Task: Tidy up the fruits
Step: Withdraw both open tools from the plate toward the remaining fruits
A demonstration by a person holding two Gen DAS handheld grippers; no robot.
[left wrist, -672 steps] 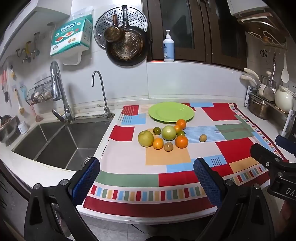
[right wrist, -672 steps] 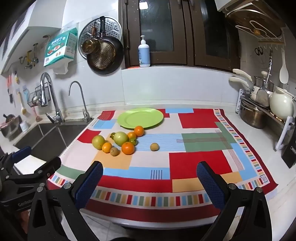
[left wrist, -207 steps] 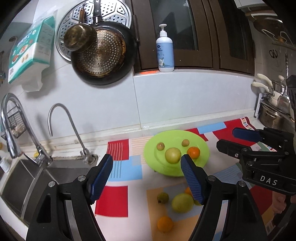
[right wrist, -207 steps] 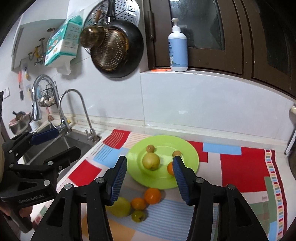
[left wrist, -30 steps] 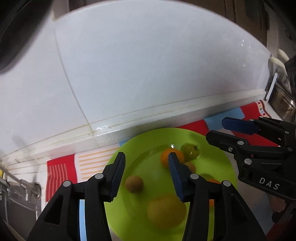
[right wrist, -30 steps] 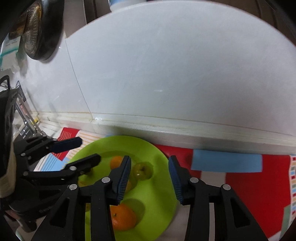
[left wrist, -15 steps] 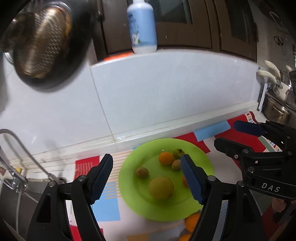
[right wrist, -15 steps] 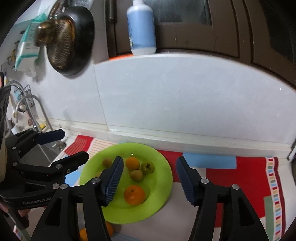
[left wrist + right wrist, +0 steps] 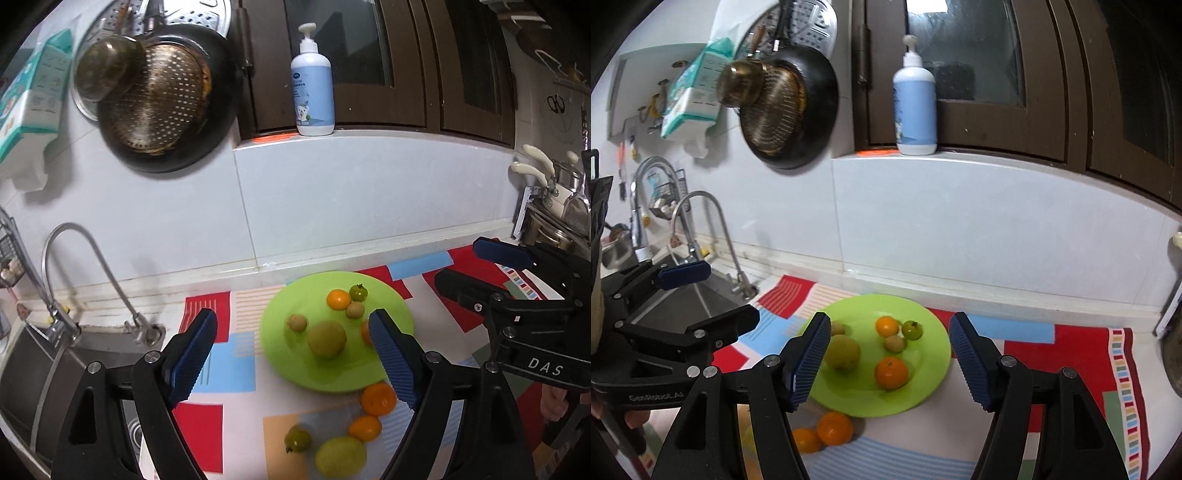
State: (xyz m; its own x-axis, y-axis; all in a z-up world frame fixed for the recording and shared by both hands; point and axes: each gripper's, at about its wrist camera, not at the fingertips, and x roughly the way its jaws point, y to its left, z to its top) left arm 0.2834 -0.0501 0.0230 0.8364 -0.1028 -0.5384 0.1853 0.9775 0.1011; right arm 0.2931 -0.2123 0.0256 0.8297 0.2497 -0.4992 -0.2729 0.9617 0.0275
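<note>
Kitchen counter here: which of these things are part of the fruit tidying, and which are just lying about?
Part of the job:
green plate
fruits on the plate, e.g. the small orange
fruits on the cloth, e.g. the yellow-green fruit
left gripper
right gripper

Just lying about:
soap bottle
hanging pan
faucet

Your left gripper's finger point(image 9: 391, 358) covers most of one orange point(image 9: 365, 331) on the green plate point(image 9: 280, 354).
</note>
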